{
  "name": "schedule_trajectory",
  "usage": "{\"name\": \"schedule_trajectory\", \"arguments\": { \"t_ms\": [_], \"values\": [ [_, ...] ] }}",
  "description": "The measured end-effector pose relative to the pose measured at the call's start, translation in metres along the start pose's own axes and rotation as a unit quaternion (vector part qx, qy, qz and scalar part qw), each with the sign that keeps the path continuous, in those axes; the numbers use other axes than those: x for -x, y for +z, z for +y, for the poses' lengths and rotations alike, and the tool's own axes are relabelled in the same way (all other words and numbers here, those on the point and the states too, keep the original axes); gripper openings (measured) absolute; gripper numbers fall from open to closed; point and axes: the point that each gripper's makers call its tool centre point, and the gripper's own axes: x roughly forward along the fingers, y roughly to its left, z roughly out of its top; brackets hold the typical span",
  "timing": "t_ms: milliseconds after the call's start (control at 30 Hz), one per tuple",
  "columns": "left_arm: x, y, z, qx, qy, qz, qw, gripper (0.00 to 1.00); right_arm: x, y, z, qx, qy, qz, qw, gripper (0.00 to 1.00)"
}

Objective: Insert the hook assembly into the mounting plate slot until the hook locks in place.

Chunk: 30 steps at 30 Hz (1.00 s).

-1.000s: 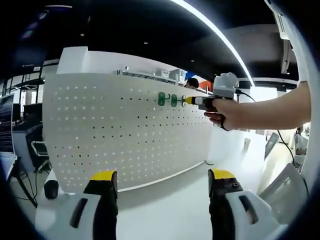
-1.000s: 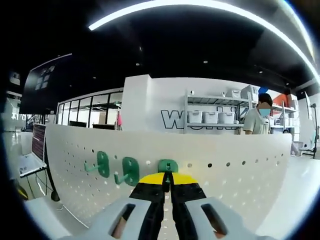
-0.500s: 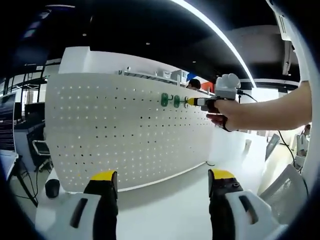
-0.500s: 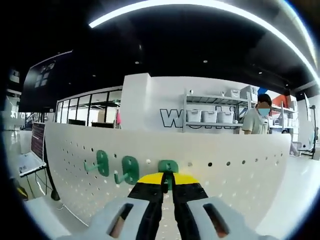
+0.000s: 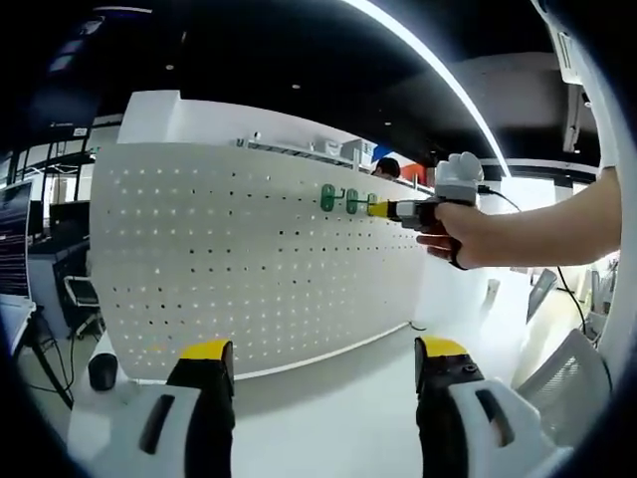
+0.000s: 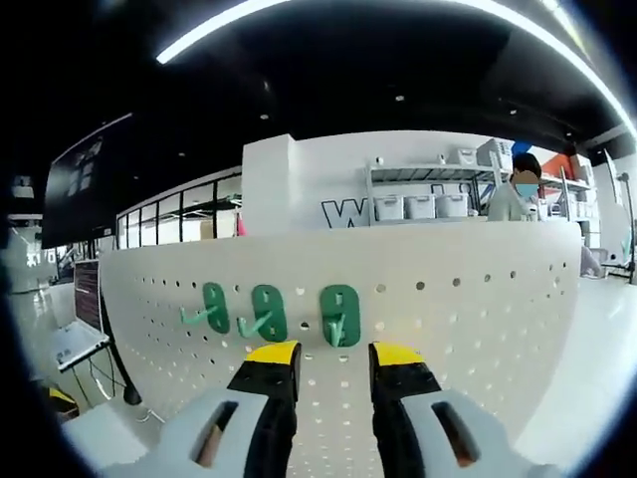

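Right gripper view: green hook [image 6: 339, 316] flat against white pegboard [image 6: 478, 309], upright.

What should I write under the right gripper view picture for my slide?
The open right gripper faces three green hooks hanging on a white pegboard.

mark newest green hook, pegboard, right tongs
newest green hook [image 6: 340, 316], right gripper view, its backplate
pegboard [image 6: 478, 319], right gripper view, bare panel
right tongs [image 6: 334, 357], right gripper view, between open tips
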Motion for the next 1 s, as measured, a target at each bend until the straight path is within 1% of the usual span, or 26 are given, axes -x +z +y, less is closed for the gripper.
{"name": "schedule_trajectory", "arguments": {
  "t_ms": [133,267,367,400,467,667,767,1000],
  "values": [
    [0.0,0.0,0.0,0.0,0.001,0.0,1.0,0.77,0.001,0.001,-0.001,0.003,0.005,-0.002,1.0,0.24],
    [0.0,0.001,0.0,0.0,0.0,-0.002,1.0,0.77,0.002,0.002,0.0,-0.004,0.029,-0.005,0.9995,0.24],
    [-0.001,0.0,-0.001,0.0,-0.001,-0.002,1.0,0.77,0.005,0.001,0.0,0.005,0.041,-0.003,0.9991,0.24],
    [-0.001,0.0,-0.001,0.0,-0.002,-0.002,1.0,0.77,0.007,0.003,0.004,0.021,0.054,-0.007,0.9983,0.24],
    [-0.002,0.0,-0.002,0.001,-0.004,-0.003,1.0,0.77,0.01,0.002,0.003,0.015,0.062,-0.007,0.9979,0.25],
    [-0.003,-0.001,-0.005,-0.002,-0.009,-0.002,1.0,0.77,0.02,-0.006,0.006,0.014,0.092,-0.004,0.9957,0.28],
    [-0.003,0.0,-0.006,-0.002,-0.01,-0.003,0.9999,0.77,0.022,-0.01,0.009,0.021,0.102,0.003,0.9946,0.29],
    [-0.001,0.0,-0.006,-0.003,-0.009,-0.004,0.9999,0.77,0.029,-0.014,0.009,0.018,0.109,0.005,0.9938,0.29]
  ]
}}
